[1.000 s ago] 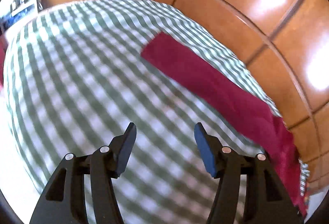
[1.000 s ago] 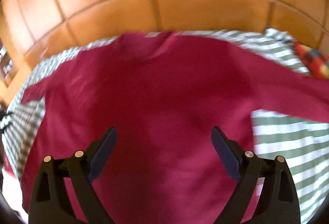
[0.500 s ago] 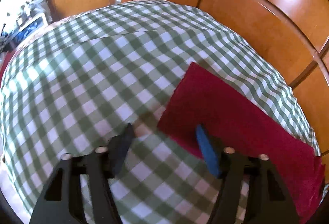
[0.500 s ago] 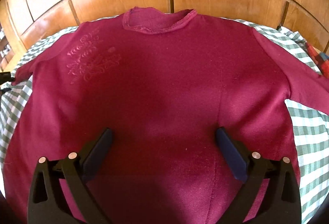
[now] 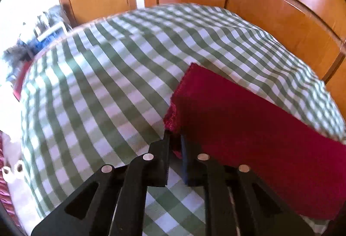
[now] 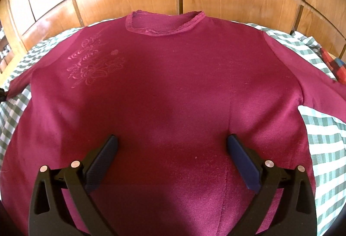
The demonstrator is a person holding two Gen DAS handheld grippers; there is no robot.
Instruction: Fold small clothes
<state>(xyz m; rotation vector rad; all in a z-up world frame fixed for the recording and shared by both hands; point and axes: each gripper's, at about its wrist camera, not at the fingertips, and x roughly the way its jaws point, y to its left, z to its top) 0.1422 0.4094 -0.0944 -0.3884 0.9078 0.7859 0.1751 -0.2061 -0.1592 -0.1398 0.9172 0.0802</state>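
Left gripper [image 5: 174, 138] fingers clench the maroon long-sleeved knit sweater's [image 6: 173, 88] cuff at 12 o'clock; right gripper [image 6: 172, 145] fingers released above it on the green-checked bed [image 5: 97, 84].

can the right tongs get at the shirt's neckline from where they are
Probably yes: the right tongs hang open over the shirt's lower body, and nothing lies between them and the neckline, only flat fabric.

shirt [image 6: 173, 88]: we see a dark red long-sleeved top, tone-on-tone floral embroidery on one chest side, trimmed round neckline | pose: spread flat, front up, neckline toward the headboard, sleeves out to both sides | place: on the green-checked bed | sleeve [image 5: 248, 119]: its cuff corner pinched in our left tool [image 5: 174, 145]
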